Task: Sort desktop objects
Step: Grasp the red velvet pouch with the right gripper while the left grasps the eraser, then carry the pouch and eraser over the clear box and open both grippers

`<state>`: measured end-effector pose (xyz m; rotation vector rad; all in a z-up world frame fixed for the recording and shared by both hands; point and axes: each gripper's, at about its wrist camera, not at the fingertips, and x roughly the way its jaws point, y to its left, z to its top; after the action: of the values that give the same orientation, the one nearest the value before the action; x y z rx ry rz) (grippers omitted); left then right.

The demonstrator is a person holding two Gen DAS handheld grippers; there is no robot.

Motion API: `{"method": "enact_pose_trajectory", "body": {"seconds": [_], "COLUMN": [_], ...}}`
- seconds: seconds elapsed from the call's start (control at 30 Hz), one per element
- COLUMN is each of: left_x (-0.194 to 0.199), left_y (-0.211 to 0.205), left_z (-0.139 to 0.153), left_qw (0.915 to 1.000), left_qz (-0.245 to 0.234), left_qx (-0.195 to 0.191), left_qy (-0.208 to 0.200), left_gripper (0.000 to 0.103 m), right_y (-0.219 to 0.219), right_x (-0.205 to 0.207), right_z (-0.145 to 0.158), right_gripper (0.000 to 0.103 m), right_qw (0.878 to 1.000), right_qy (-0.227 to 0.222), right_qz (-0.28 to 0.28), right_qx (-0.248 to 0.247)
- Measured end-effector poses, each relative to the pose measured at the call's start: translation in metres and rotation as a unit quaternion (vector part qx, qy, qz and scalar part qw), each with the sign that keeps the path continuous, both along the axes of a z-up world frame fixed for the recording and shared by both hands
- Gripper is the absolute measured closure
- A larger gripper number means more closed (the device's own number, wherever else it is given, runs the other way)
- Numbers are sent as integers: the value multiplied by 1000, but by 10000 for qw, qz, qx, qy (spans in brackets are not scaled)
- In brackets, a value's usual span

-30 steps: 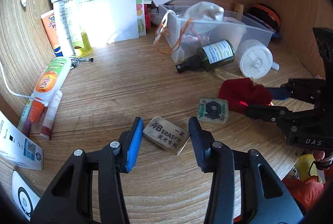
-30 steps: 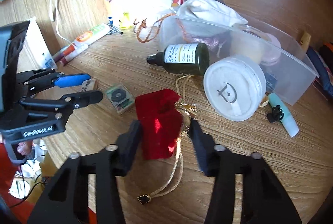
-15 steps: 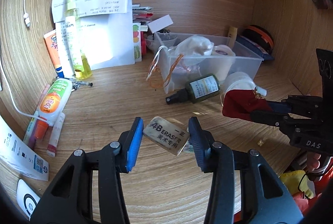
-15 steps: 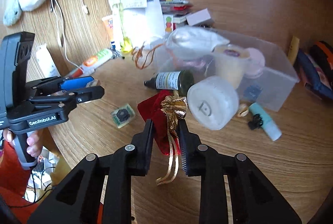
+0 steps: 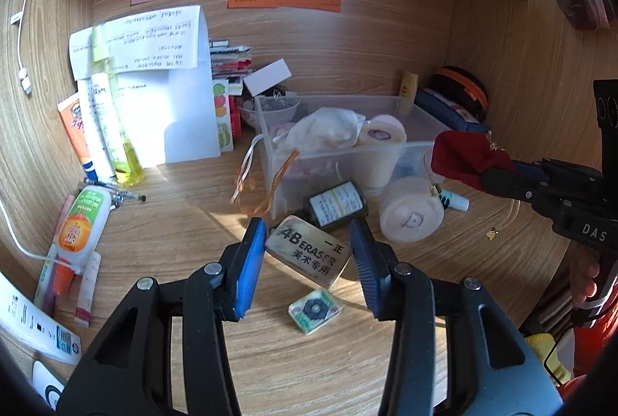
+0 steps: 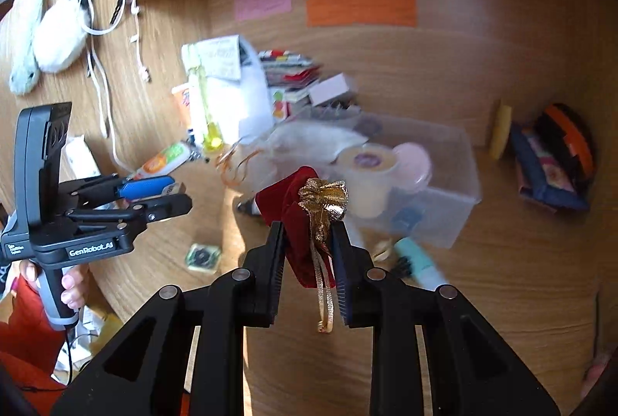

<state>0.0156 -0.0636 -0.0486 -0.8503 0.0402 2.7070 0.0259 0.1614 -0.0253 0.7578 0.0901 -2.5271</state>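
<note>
My left fingers (image 5: 309, 257) clamp the stiff, light 4B eraser (image 5: 308, 252) across its short ends, my right fingers (image 6: 308, 242) pinch the soft red velvet pouch (image 6: 291, 219) just below its gold bow.

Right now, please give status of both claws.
Left claw shut on eraser, lifted. Right claw shut on red pouch. Clear bin ahead, already crowded.

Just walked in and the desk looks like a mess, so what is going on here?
A person is sorting desk clutter with a handheld claw in each hand. The left claw grips a 4B eraser, lifted off the desk. The right claw is shut on a red velvet pouch with a gold ribbon, held up in front of the clear plastic bin. A small floral eraser lies on the desk below.
</note>
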Motion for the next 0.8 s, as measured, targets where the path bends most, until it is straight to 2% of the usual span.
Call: {"method": "enact_pose_trajectory", "body": {"seconds": [0.4, 0.8], "left_x": [-32, -71], "left_y": [27, 39], "left_z": [25, 51], "left_qw": [9995, 9988], "left_qz": [-171, -174], "left_qx": [54, 138], "left_qy": [268, 434], "left_gripper": [58, 58], "right_y": [40, 51], "right_x": [-32, -73], "right_z": [32, 44], "right_gripper": [82, 82], "right_qw": [9985, 9985], "right_qy": [317, 304], "right_qz": [-419, -372], "right_qx": [-163, -254]}}
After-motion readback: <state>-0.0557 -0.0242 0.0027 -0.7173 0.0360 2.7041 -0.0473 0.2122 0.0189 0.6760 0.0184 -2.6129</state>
